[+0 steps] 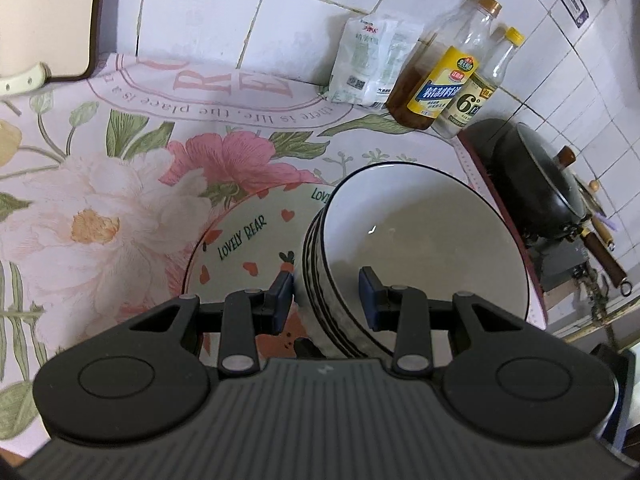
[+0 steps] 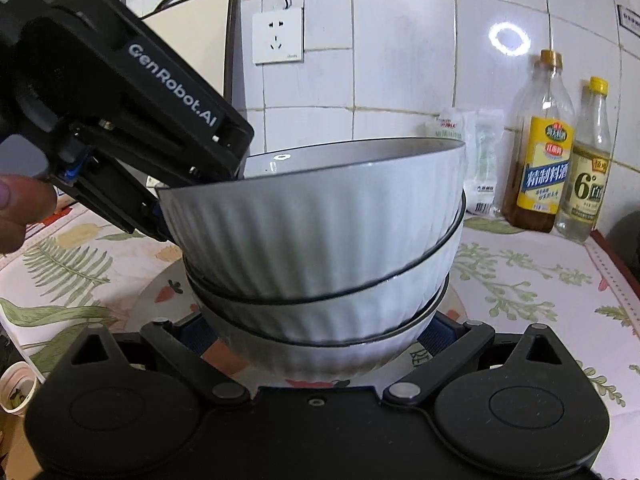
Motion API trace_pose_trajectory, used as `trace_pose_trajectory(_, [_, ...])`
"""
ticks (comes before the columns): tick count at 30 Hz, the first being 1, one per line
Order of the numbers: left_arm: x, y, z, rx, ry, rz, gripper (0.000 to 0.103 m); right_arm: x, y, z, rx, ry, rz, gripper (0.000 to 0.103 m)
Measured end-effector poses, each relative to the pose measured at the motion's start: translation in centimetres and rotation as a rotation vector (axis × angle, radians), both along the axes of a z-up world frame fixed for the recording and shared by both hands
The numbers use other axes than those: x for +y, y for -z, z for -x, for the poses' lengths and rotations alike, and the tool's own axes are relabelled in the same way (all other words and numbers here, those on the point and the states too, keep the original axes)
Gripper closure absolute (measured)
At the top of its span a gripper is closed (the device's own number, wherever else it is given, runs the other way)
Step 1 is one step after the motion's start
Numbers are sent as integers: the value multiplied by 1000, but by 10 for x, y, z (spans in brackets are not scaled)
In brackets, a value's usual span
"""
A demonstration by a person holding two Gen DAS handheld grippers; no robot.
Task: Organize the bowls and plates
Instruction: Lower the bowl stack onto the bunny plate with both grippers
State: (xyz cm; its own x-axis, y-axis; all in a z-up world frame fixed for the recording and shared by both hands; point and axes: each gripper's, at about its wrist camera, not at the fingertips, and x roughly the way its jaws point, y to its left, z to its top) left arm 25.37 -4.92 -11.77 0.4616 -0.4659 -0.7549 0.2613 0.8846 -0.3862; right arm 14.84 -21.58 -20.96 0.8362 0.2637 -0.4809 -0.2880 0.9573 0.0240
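1. Left gripper (image 1: pixel 326 300), in its own wrist view, is narrowed onto the rim of the stacked bowls (image 1: pixel 420 248), one pad inside the top bowl and one outside against the ribbed wall.
2. Just left of the bowls lies the "Lovely Bear" plate (image 1: pixel 248 240), partly tucked under them; they seem to hang just above it, though I cannot tell if they touch.
3. Beyond the bowls, two bottles (image 1: pixel 448 76) stand at the tiled wall, and a black wok (image 1: pixel 540 184) sits close on their right; open cloth lies only to their left.
4. Right gripper (image 2: pixel 320 336), in its own view, has blue pads on either side of the lowest bowl of the stacked bowls (image 2: pixel 320 240); whether they press on it I cannot tell.
5. Risk, as I judge it: the top bowl sits tilted in the stack, so a one-sided rim pinch could let it slip or knock the plate.
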Motion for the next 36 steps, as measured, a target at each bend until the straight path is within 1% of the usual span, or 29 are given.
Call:
trace_pose_trajectory(3, [1, 1, -2, -13, -3, -13, 69, 3, 2, -6, 4, -5, 15, 1])
trace_pose_trajectory(7, [3, 4, -3, 0, -6, -17, 69, 8, 3, -8, 16, -12, 33, 1])
trace_pose_trajectory(8, [3, 6, -3, 1, -8, -22, 69, 10, 4, -9, 29, -16, 46, 1])
trace_pose_trajectory(10, [6, 7, -2, -3, -11, -21, 69, 14, 3, -9, 25, -23, 79, 1])
trace_pose_trajectory(13, [7, 6, -2, -2, -9, -17, 70, 14, 2, -8, 27, -27, 75, 1])
trace_pose_trajectory(17, [5, 5, 0, -21, -12, -47, 70, 16, 1, -10, 34, -16, 76, 1])
trace_pose_trajectory(20, [7, 5, 1, -17, -33, -35, 69, 23, 2, -11, 50, -3, 113, 1])
trace_pose_trajectory(23, [7, 7, 4, -10, -61, -9, 69, 24, 2, -11, 74, -4, 101, 1])
trace_pose_trajectory(25, [7, 6, 7, -1, -77, -11, 67, 22, 0, -11, 104, 1, 91, 1])
trace_pose_trajectory(27, [8, 0, 11, -6, -86, -45, 65, 20, -7, -5, 102, 27, 68, 1])
trace_pose_trajectory(28, [10, -4, 14, -19, -93, -51, 60, 19, -11, -1, 101, 45, 52, 1])
trace_pose_trajectory(31, [15, -20, 24, -48, -103, -57, 59, 17, -25, 14, 121, 43, 9, 1])
trace_pose_trajectory(33, [16, -33, 34, -81, -110, -65, 59, 16, -32, 23, 106, 36, 16, 1])
trace_pose_trajectory(36, [18, -49, 50, -116, -119, -84, 54, 15, -42, 36, 86, 32, 48, 1])
